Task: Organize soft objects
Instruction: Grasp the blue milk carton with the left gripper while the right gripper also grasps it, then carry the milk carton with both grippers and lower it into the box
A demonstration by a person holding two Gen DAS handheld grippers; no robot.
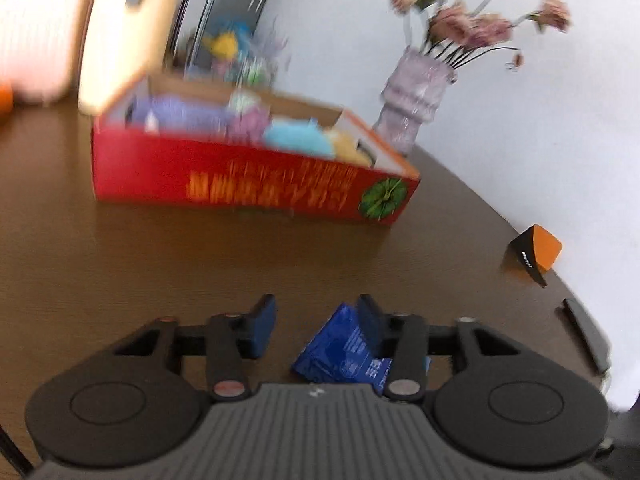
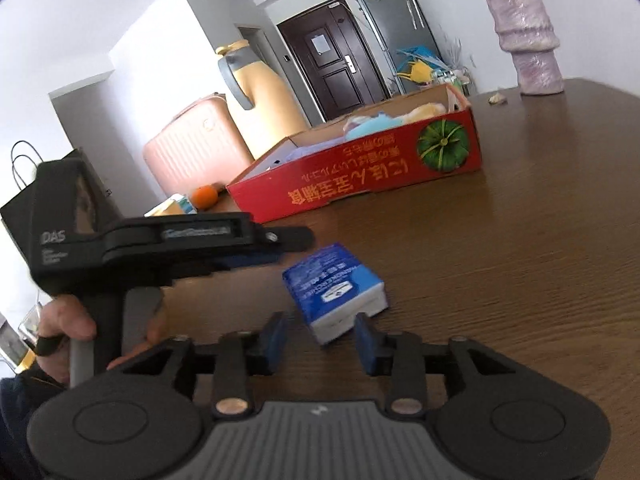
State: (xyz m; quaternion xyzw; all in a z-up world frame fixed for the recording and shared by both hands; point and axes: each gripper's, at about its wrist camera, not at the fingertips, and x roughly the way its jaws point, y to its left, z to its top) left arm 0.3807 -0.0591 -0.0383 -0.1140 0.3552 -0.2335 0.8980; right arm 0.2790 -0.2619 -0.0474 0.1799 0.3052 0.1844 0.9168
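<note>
A blue tissue pack point(image 2: 334, 292) lies on the brown table point(image 2: 520, 260). Its near end sits between the fingertips of my right gripper point(image 2: 320, 342), which is open, the pads standing apart from it. In the left wrist view the same pack point(image 1: 340, 348) rests against the right finger of my left gripper point(image 1: 316, 324), also open, with the left pad well clear. Seen side-on, the left gripper point(image 2: 292, 240) reaches toward the pack from the left, held by a hand point(image 2: 68, 316). Farther back stands an open red cardboard box point(image 1: 240, 176) point(image 2: 360, 176) holding several plush toys point(image 1: 296, 136) point(image 2: 372, 122).
A lilac vase with flowers point(image 1: 412, 100) point(image 2: 524, 40) stands behind the box's right end. An orange-and-black block point(image 1: 536, 252) and a dark flat object point(image 1: 584, 332) sit at the table's right rim. An orange fruit point(image 2: 204, 196) lies left of the box, with a pink suitcase point(image 2: 192, 148) beyond.
</note>
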